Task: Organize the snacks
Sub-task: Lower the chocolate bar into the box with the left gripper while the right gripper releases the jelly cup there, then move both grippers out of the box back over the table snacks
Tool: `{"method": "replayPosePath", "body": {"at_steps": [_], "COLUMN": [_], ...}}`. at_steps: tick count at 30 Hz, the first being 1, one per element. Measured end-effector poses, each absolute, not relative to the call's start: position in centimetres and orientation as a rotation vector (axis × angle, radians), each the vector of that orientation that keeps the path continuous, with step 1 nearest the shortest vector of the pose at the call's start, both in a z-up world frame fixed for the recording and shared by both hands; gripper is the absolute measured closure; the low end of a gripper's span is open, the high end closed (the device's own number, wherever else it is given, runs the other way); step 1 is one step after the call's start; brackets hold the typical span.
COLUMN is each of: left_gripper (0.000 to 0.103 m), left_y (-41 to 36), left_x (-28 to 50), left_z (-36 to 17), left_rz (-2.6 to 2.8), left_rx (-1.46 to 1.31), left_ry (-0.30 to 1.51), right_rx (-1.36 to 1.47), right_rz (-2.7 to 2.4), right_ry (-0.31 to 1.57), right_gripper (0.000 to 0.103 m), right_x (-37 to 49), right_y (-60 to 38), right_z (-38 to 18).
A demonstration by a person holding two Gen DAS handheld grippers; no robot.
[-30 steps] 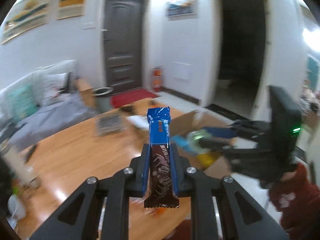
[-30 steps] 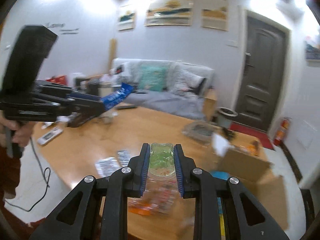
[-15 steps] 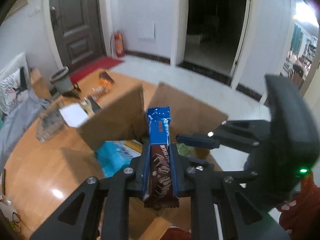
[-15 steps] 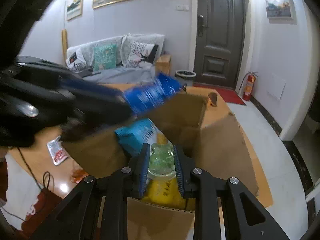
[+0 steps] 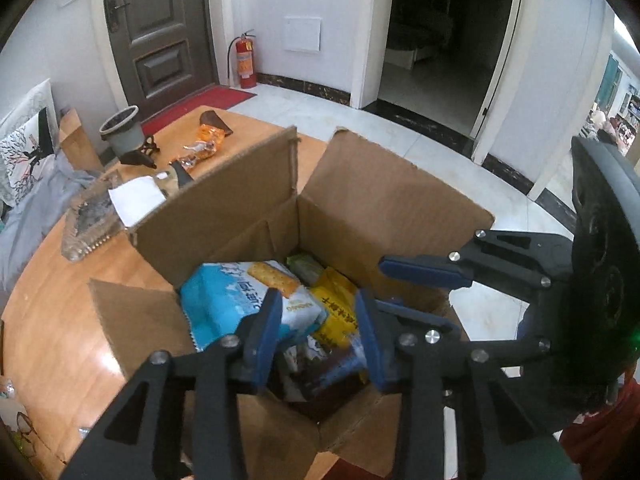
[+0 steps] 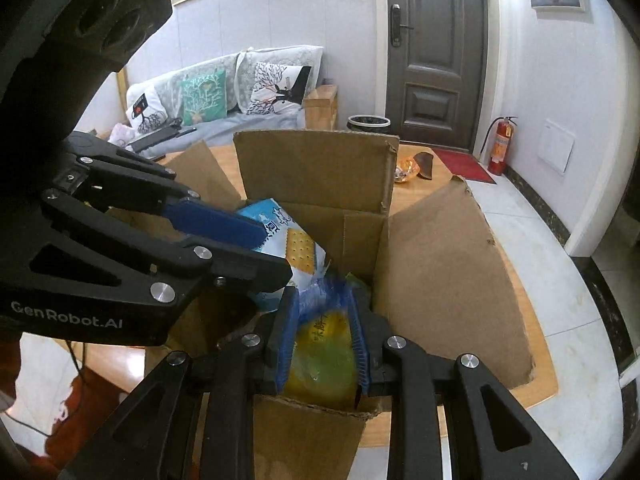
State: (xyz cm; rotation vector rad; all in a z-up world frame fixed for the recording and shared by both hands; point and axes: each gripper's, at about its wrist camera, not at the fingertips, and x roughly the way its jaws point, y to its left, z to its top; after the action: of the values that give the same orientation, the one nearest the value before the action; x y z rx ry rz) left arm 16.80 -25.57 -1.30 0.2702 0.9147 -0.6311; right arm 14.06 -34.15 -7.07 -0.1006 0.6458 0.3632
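An open cardboard box [image 5: 360, 200] stands on the wooden table [image 5: 60, 320], holding a blue cracker bag [image 5: 224, 300], a yellow packet [image 5: 336, 312] and other snacks. My left gripper [image 5: 318, 300] hangs over the box with its jaws opening and nothing between the pads. The brown and blue chocolate bar [image 5: 324, 372] lies loose in the box below them. My right gripper [image 6: 322, 300] reaches into the box [image 6: 312, 168] from the right, shut on a blurred green snack packet [image 6: 320, 352]. The left gripper [image 6: 276, 256] crosses above the cracker bag [image 6: 288, 236] in the right wrist view.
Behind the box lie a glass dish [image 5: 88, 220], a white paper [image 5: 136, 200] and an orange snack packet [image 5: 200, 144]. The box flaps stand up around the opening. A sofa [image 6: 224, 96] with cushions is beyond the table. A red sleeve [image 5: 600, 440] shows at bottom right.
Both grippers swung from over the table down to the box. The left jaws opened and the chocolate bar dropped into the box. The right gripper kept its green packet.
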Motion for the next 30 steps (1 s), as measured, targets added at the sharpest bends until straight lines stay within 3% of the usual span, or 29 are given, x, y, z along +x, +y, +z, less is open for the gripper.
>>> {"method": "replayPosePath", "body": {"at_steps": [10,18,23,30], "left_gripper": [0.049,0.046,0.043,0.043], "left_y": [-19.1,-7.2,-0.6,7.0], "left_x": [13.7,9.6,7.6,5.4], "left_z": [2.9,5.4,3.5,-4.0], "left_rz": [-0.571,-0.366,-0.254,-0.151], "left_rx": [0.22,0.164,0.104,-0.038], "left_ry": [0.804,0.745,0.768,0.881], "right_rx": [-0.11,-0.165,-0.188,-0.193], "right_rz": [0.403,0.562,0.673,0.752], "right_ry": [0.614,0.496,0.504,0.618], "right_gripper": [0.079,0.079,0.078,0.073], "right_x": [11.8,8.2,7.4,8.3], "right_y": [-31.7,-25.2,-19.6,-13.8], "right_z": [-5.1,-1.5,-1.6,-6.0]}}
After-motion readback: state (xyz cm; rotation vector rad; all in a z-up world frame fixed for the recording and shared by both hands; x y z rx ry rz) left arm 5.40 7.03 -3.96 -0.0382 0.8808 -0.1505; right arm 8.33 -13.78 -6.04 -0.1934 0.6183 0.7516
